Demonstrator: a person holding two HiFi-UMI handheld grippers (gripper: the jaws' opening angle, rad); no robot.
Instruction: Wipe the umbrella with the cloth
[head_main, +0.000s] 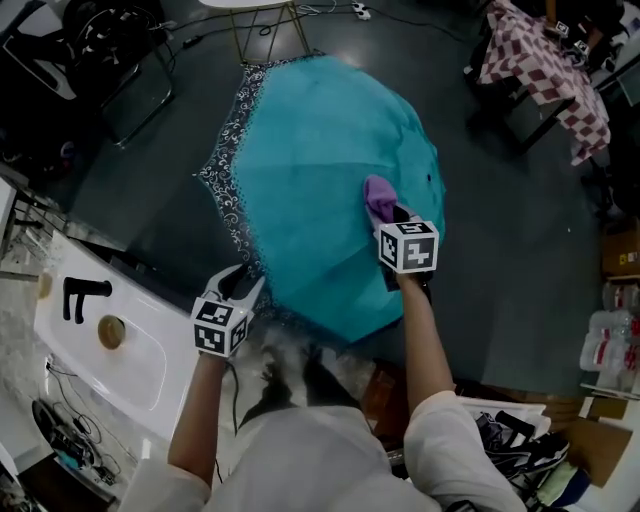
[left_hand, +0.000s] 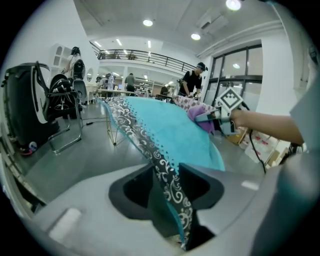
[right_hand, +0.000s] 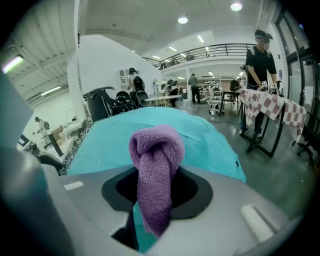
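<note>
1. The open teal umbrella (head_main: 320, 170) lies on the floor (head_main: 500, 220) and fills the centre of the head view. Its edge with the black-and-white pattern runs down the left side.
2. The left hand-held gripper (head_main: 238, 285) is at the lower left rim of the umbrella. In its own view the patterned edge passes between the two jaws, and they seem to pinch it.
3. The right hand-held gripper (head_main: 398, 215) is over the right part of the canopy, to the right of centre in the frame. Its jaws are pressed on a purple cloth (head_main: 379, 196).
4. The cloth sticks out in front of the jaws as a folded bundle and rests on the teal fabric.
5. The two grippers are well apart, the left one lower in the frame.
6. A table (head_main: 545, 65) with a checked cover stands at the upper right.
</note>
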